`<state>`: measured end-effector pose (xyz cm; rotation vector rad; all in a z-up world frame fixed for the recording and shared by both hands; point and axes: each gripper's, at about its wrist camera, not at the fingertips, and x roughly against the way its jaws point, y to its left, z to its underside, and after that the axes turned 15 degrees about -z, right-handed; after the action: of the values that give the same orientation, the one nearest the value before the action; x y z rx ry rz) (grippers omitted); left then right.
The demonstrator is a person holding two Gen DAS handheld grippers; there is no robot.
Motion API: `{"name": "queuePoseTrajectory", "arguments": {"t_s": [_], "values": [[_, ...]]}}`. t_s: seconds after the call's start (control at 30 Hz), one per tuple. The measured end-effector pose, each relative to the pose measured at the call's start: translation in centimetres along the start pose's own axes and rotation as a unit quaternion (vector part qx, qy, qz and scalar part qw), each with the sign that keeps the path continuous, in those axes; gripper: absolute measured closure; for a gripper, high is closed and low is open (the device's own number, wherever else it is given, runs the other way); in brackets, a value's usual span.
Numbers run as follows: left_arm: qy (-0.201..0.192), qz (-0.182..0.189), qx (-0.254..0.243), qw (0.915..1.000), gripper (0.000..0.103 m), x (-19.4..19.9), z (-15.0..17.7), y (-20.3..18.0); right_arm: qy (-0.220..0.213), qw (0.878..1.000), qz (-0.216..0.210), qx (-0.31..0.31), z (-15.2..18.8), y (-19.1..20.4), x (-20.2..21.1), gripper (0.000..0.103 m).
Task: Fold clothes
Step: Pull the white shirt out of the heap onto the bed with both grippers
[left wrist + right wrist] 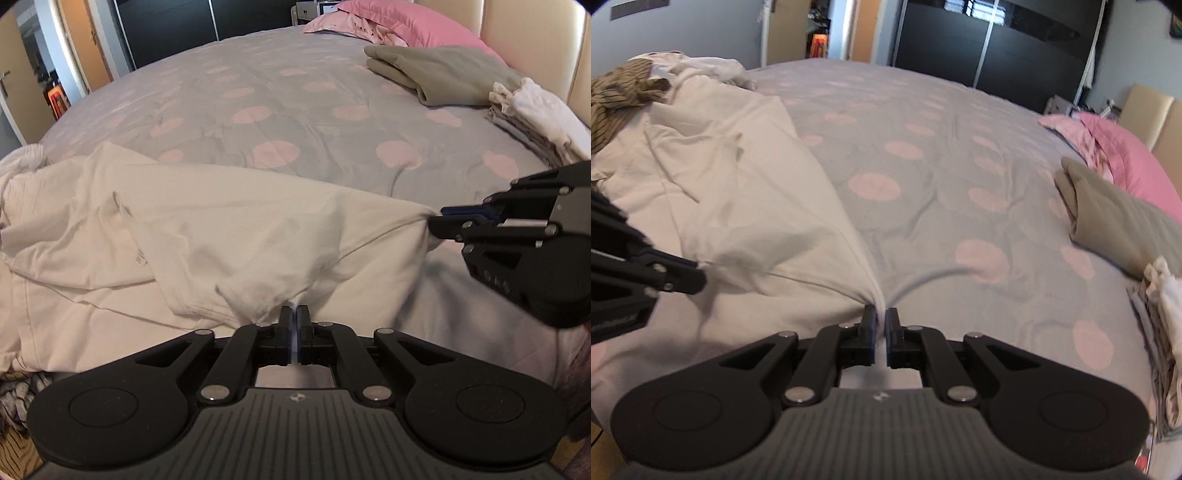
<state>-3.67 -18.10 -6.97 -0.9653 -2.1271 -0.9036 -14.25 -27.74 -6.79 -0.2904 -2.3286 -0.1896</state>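
Note:
A white garment (207, 221) lies spread and creased on the near part of the bed; it also shows in the right wrist view (738, 206). My left gripper (294, 314) is shut on a bunched edge of the white garment at the bed's near side. My right gripper (881, 317) is shut on another corner of the same garment, and it shows at the right of the left wrist view (439, 218). The cloth is pulled taut between the two grippers.
The bed (295, 110) has a grey cover with pink dots. A folded olive garment (443, 70), a stack of folded light clothes (535, 118) and pink pillows (399, 22) lie near the headboard. A striped brown garment (620, 96) and other unfolded laundry lie at the left.

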Motion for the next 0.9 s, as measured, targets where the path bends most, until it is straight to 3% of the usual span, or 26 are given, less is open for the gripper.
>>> {"name": "queuePoseTrajectory", "arguments": {"t_s": [0.1,0.17,0.27,0.37,0.8,0.9], "values": [[-0.01,0.001,-0.013,0.9999,0.097,0.1,0.4,-0.1,0.008,1.0,0.006,-0.008,0.1,-0.1,-0.3,0.092],[-0.015,-0.002,-0.023,0.9996,0.087,0.1,0.6,-0.5,0.009,1.0,0.005,-0.005,0.2,0.0,-0.5,0.087],[-0.019,-0.009,-0.04,0.999,0.085,0.2,0.8,-1.1,0.008,1.0,-0.001,0.002,0.3,0.5,-0.6,0.072],[-0.022,-0.014,-0.042,0.9988,0.085,0.2,0.8,-1.3,0.009,1.0,0.0,0.018,0.4,1.2,-0.8,0.066],[-0.031,-0.016,-0.04,0.9986,0.077,0.7,0.7,-1.3,0.015,0.999,0.006,0.028,0.5,1.7,-1.1,0.063],[-0.039,-0.019,-0.043,0.9981,0.061,0.8,0.8,-1.3,0.014,1.0,0.003,0.027,0.6,1.6,-1.1,0.06]]}}
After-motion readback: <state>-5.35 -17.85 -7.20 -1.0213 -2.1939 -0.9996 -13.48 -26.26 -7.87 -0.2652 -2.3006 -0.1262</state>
